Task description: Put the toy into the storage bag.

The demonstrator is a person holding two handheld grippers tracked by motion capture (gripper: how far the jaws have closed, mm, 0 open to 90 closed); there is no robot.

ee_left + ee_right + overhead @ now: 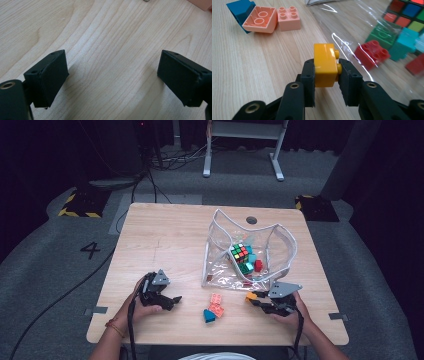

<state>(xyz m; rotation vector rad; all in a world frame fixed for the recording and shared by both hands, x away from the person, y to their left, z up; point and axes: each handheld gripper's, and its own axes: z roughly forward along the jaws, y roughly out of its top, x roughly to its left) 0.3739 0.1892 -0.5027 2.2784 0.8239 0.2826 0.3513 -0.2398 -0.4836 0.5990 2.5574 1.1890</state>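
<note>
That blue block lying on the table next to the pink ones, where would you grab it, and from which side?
Probably from above, across its two flat side faces. The blue block lies tilted against a pink block, so the side towards the pink blocks is blocked; the side away from them is free. The left tool is open with nothing between its jaws, so it seems the handier one.

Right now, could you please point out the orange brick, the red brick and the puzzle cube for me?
orange brick [324, 62], right gripper view, its glossy top face between the jaws.
red brick [372, 53], right gripper view, its studded top, inside the clear bag.
puzzle cube [240, 252], high view, its upper face, inside the bag.
</note>
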